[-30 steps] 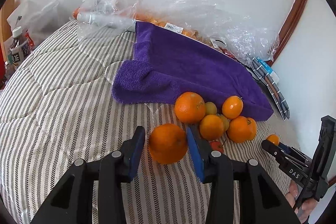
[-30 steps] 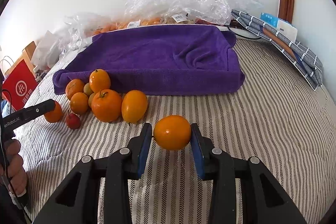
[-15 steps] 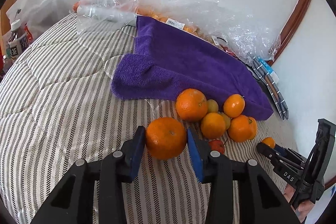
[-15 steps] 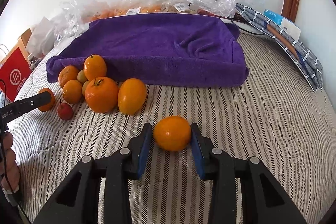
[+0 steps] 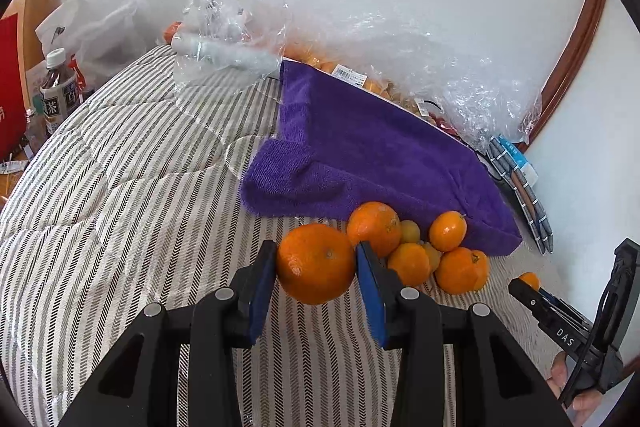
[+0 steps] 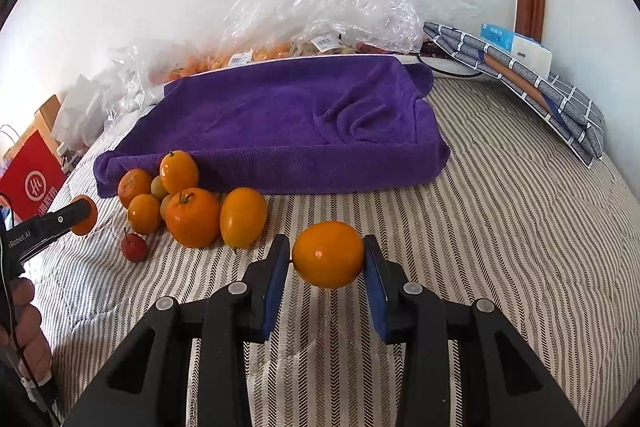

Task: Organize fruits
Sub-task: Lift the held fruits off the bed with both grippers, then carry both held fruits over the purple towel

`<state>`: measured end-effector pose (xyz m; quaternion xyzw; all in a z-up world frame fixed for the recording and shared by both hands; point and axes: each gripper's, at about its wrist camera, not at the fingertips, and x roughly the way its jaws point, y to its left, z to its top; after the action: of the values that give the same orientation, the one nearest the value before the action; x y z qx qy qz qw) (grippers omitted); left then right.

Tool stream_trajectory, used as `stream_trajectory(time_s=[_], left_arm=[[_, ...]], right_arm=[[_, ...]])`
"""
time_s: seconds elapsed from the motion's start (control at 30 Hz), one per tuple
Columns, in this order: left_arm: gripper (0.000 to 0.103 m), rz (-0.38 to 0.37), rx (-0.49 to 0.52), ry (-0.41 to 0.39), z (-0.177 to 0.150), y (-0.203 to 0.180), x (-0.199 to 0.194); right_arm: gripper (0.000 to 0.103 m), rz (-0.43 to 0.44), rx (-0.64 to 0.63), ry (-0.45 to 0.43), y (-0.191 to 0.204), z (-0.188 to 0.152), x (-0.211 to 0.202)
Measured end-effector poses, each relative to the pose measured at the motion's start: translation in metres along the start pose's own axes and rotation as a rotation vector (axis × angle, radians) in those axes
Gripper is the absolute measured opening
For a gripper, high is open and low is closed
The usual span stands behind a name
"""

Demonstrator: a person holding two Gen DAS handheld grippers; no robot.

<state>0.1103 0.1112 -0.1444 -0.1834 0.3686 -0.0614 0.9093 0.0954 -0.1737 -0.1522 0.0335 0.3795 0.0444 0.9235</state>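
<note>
- The left hand-held gripper (image 5: 316,283) is clenched on a large dimpled orange (image 5: 316,263), blue pads pressed to both its sides; the fruit looks lifted just clear of the striped bed quilt (image 5: 120,211), beside the loose pile of fruit (image 5: 424,247).
- The right hand-held gripper (image 6: 326,277) likewise grasps a smooth yellow-orange citrus (image 6: 328,254), held a little above the quilt and well apart from the pile.
- The likely destination is the purple towel (image 6: 280,119) — my guess from the task, since it lies spread out and bare just behind the pile.
- Keep both grips steady but gentle; round fruit can squirt forward out of flat pads if squeezed off-centre, and the peel bruises.
- Carry each fruit high enough to clear the towel's raised, rolled front edge, and route the left one over the pile rather than through it — a nudge would set the small red fruit (image 6: 135,247) and its neighbours rolling.
- Set the two down apart from each other, low onto the towel before releasing, so neither rolls on the soft bedding.
- Move one gripper at a time if their paths cross.
</note>
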Motion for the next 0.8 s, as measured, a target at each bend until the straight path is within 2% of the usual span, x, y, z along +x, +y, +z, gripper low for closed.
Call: stream_trajectory(time_s=[0.07,0.13,0.4,0.57,0.8], left_arm=[[0.038,0.009,-0.002,0.000,0.009,-0.003,-0.003],[0.038,0.052,0.021,-0.011,0.018,-0.009,-0.006],[0.038,0.066,0.062,-0.081,0.072,-0.035,-0.003],[0.038,0.047,0.066,-0.079,0.103,-0.045,0.021],[0.038,0.060,0.072,-0.042,0.125,-0.049,0.070]], right_arm=[[0.037,0.014,0.012,-0.011,-0.002,0.008,-0.006],[0.037,0.026,0.019,-0.026,-0.004,0.019,-0.012],[0.037,-0.005,-0.005,-0.114,-0.003,0.080,-0.023],[0.037,0.011,-0.002,-0.139,0.000,0.110,-0.011],[0.037,0.015,-0.029,-0.150,0.004,0.138,0.024]])
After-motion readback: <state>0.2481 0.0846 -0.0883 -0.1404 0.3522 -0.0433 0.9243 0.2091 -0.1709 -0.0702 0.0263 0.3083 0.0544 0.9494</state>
